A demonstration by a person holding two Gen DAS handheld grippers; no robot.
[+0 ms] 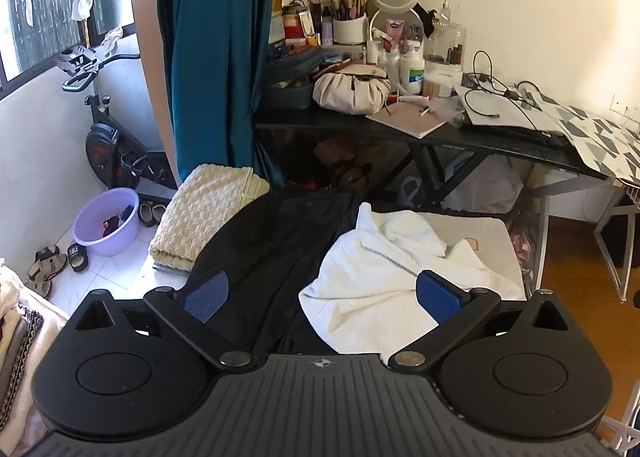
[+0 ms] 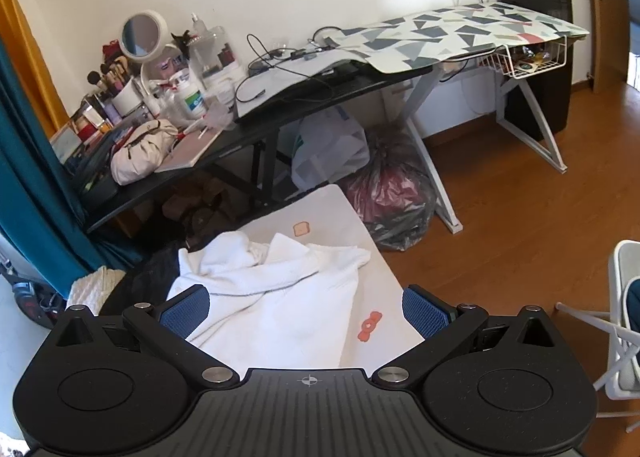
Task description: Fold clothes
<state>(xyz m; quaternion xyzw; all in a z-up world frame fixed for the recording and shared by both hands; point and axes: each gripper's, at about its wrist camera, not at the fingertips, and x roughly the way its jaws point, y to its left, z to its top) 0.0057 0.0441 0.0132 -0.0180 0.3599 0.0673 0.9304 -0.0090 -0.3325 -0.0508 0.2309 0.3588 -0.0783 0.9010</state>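
Observation:
A crumpled white knit garment [image 1: 372, 269] lies on a small white table [image 1: 480, 229]; it also shows in the right wrist view [image 2: 272, 289]. A black garment [image 1: 272, 241] lies to its left, and a folded cream knit [image 1: 200, 221] lies further left. My left gripper [image 1: 322, 295] is open and empty, held above the black and white garments. My right gripper [image 2: 305, 311] is open and empty, held above the white garment and the table [image 2: 376, 285].
A cluttered black desk [image 1: 440, 137] with cosmetics stands behind, with a patterned-cloth desk [image 2: 480, 29] to the right. Bags [image 2: 384, 193] sit under it. A teal curtain [image 1: 216, 57], an exercise bike [image 1: 100, 129], a purple basin [image 1: 108, 221] and shoes are left. A white chair [image 2: 624, 317] is right.

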